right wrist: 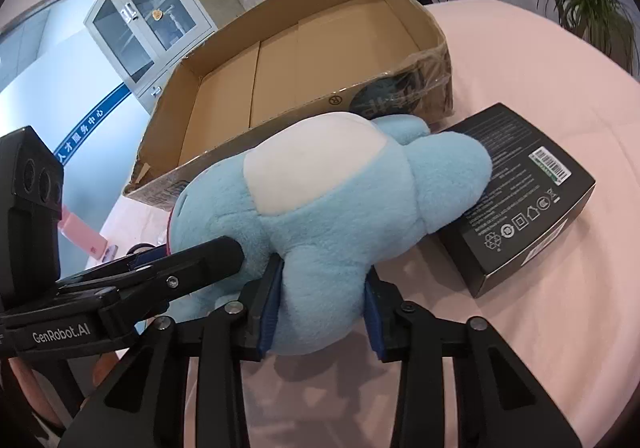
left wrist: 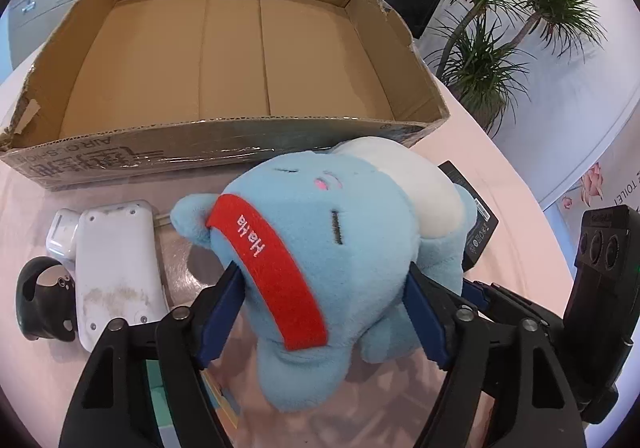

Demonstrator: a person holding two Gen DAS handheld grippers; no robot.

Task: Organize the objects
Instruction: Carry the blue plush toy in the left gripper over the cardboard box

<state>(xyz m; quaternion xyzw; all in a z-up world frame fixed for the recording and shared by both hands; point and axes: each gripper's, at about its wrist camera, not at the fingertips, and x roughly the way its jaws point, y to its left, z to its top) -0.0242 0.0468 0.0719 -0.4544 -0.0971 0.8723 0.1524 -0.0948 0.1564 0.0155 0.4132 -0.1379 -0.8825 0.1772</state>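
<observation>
Plush toy (left wrist: 320, 248) pinched by both left gripper (left wrist: 324, 312) and right gripper (right wrist: 320, 312); cardboard box (left wrist: 224, 132) empty, black box (right wrist: 528, 200) and white device (left wrist: 116, 264) still out.

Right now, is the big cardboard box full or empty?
Empty. The cardboard box shows only its bare brown floor in both views; the blue plush toy is outside it, held by both grippers.

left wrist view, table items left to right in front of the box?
black controller → white device → blue plush toy, held by the left gripper → black box
</observation>
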